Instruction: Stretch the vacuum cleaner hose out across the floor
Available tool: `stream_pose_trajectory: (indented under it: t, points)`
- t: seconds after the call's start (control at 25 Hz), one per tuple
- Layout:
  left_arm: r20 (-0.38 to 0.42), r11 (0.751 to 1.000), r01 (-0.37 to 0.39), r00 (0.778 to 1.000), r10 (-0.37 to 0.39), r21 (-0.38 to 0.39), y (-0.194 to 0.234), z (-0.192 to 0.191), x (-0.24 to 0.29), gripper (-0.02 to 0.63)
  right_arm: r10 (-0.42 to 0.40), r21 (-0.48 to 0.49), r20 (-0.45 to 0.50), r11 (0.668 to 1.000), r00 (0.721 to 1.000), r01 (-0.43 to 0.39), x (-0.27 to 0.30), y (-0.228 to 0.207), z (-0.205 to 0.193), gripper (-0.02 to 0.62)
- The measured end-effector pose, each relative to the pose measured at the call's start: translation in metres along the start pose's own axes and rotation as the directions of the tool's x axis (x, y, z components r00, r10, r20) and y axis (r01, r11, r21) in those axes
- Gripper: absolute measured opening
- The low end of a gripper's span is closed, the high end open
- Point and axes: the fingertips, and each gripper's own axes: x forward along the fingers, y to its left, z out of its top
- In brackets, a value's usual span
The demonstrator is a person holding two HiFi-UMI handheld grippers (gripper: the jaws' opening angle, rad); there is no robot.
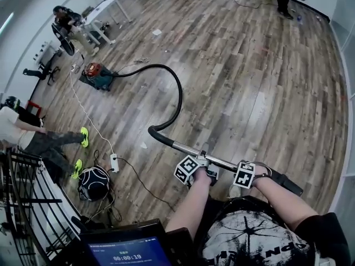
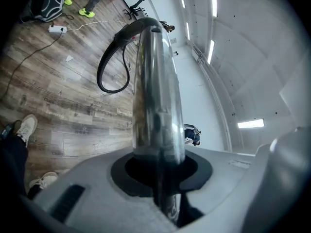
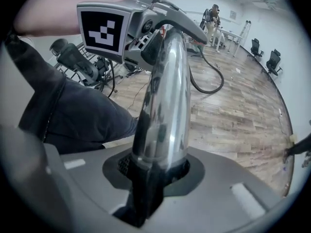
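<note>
Presently noted: left gripper (image 1: 201,168) and right gripper (image 1: 252,174), 2 sets of jaws pinched tight on chrome wand (image 1: 224,161), side by side (left nearer hose end). Black hose (image 1: 178,96) lying in 1 curved loop on wood floor (image 1: 249,82), running to red vacuum cleaner (image 1: 99,75).

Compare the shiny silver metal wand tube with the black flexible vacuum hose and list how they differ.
The shiny silver metal wand tube is straight; the black flexible vacuum hose bends in a wide arc. The tube is clamped in the left gripper and right gripper; the hose trails over the wooden floor. The hose looks far longer than the tube. Both form one connected line.
</note>
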Motion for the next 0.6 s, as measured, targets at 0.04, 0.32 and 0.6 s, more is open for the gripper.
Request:
stream_pose_trajectory:
  t: [0.04,0.32,0.6]
  points:
    - [0.004,1.0,-0.008,1.0,0.008,-0.002,0.001,-0.007,-0.003,0.087,0.008,-0.004,0.001,1.0,1.0,-0.008,0.0,0.004,-0.006,0.103]
    - [0.019,1.0,-0.029,0.999,0.029,0.006,0.004,-0.029,-0.023,0.087,0.032,-0.015,0.018,0.999,0.999,-0.032,-0.002,0.028,-0.024,0.103]
    - [0.005,1.0,0.022,1.0,-0.022,-0.007,0.007,-0.038,-0.057,0.087,-0.011,-0.008,-0.012,1.0,1.0,0.011,-0.005,0.063,-0.026,0.103]
